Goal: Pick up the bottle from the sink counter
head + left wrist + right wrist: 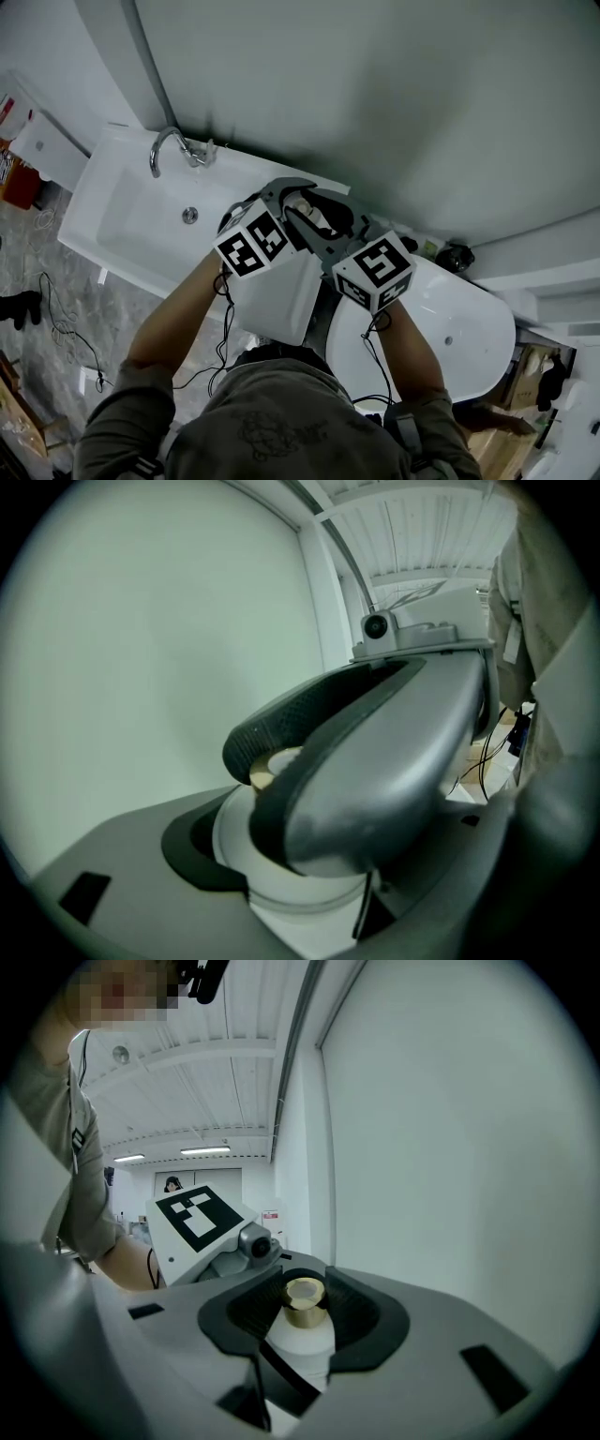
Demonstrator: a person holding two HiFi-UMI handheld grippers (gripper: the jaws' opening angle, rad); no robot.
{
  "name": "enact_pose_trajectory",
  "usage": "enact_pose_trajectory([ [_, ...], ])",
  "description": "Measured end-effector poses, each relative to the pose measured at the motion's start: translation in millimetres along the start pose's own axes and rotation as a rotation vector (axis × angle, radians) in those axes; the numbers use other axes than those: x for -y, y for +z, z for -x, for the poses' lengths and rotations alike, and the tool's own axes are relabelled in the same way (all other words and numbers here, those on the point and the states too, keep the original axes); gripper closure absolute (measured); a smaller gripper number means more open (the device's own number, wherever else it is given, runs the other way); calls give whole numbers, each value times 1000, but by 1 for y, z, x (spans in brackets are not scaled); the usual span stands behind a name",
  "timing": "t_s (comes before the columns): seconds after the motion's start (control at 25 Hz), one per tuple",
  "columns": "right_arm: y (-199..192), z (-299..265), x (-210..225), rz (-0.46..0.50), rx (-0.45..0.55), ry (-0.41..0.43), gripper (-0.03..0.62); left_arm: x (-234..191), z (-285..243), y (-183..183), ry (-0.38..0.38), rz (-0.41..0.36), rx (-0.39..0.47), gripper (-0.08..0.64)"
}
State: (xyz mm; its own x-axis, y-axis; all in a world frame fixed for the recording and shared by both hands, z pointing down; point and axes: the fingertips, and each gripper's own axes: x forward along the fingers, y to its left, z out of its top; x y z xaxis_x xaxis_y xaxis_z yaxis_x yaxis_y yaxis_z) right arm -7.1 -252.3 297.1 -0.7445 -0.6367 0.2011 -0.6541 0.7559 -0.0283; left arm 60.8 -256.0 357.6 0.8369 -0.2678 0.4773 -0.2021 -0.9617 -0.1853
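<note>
I am pinching the white bottle [300,1346], its gold cap [304,1299] pointing up, in my right gripper [306,1288]. My left gripper [281,855] is clamping it crosswise, over the sink counter [246,165].

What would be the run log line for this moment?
phase: grasp | bottle: white, gold cap | left gripper: shut on bottle | right gripper: shut on bottle
</note>
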Motion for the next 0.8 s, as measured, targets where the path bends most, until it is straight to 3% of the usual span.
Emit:
enact_pose_trajectory([
  [0.44, 31, 39, -49, 68, 31, 44, 445, 41, 38, 35, 56, -32, 22, 212],
  [0.8, 23, 60, -82, 100, 12, 49, 445, 79, 48, 35, 47, -31, 49, 213],
])
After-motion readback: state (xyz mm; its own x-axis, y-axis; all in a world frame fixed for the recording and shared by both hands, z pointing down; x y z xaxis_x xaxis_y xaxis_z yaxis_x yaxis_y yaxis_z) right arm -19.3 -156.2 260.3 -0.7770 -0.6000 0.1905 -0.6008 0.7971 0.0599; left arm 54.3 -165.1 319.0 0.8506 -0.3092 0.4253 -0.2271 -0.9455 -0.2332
